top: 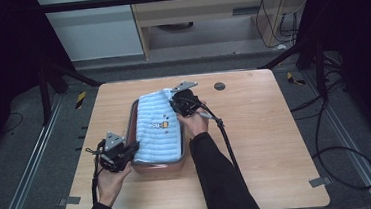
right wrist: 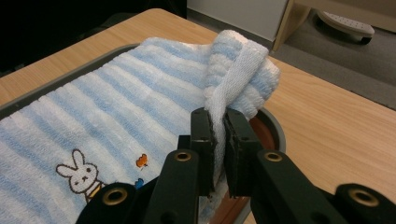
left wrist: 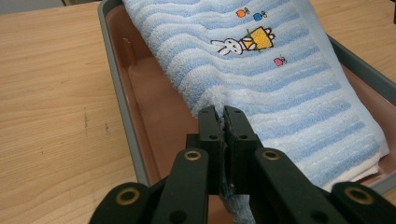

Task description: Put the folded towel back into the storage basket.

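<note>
On the wooden worktop (top: 257,144) sits a pink tray with a grey rim (top: 133,119), and the blue-striped towel (top: 158,129) lies folded along it, its rabbit motif facing up. The towel looks nearly laid in: most of it rests inside the tray, while its far end bunches over the rim. The left claw (left wrist: 223,117) is closed tight on the towel's near edge. The right claw (right wrist: 217,122) is likewise pinched on the rolled far corner. What seems left is settling that corner down and letting go.
</note>
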Demonstrator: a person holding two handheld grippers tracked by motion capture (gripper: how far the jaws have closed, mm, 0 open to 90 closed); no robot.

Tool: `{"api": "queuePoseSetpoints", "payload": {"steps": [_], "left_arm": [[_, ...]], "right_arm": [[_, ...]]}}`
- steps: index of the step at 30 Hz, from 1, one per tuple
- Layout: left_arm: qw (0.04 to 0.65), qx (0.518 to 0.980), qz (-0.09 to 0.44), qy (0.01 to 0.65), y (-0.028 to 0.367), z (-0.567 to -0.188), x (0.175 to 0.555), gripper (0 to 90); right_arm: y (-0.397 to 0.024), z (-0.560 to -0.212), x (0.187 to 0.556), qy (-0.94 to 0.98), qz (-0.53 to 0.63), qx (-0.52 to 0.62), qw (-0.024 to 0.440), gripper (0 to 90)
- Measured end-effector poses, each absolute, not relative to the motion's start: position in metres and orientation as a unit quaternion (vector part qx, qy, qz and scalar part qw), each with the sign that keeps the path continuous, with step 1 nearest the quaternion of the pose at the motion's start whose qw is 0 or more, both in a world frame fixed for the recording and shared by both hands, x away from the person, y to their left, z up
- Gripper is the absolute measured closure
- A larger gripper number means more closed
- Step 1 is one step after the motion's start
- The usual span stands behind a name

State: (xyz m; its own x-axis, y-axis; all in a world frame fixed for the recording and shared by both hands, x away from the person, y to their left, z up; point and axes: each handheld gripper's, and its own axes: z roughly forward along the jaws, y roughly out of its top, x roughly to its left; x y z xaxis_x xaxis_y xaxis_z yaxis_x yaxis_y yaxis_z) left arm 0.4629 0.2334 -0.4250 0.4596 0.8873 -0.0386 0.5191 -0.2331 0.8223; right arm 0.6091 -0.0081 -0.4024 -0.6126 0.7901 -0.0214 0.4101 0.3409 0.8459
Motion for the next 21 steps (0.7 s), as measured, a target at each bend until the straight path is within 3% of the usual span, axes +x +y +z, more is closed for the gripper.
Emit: {"api": "queuePoseSetpoints", "payload": {"steps": [11, 16, 21], "left_arm": [[0.385, 0.758, 0.223, 0.477, 0.232, -0.432, 0.465, 85.1], [0.379, 0.753, 0.234, 0.484, 0.234, -0.432, 0.467, 80.5], [0.383, 0.746, 0.244, 0.488, 0.235, -0.430, 0.466, 75.1]], "right_arm": [[-0.009, -0.413, 0.610, 0.794, 0.415, 0.391, 0.212, 79.7], [-0.012, -0.419, 0.610, 0.797, 0.402, 0.398, 0.212, 72.2], [-0.020, -0.418, 0.609, 0.793, 0.404, 0.403, 0.214, 72.1]]}}
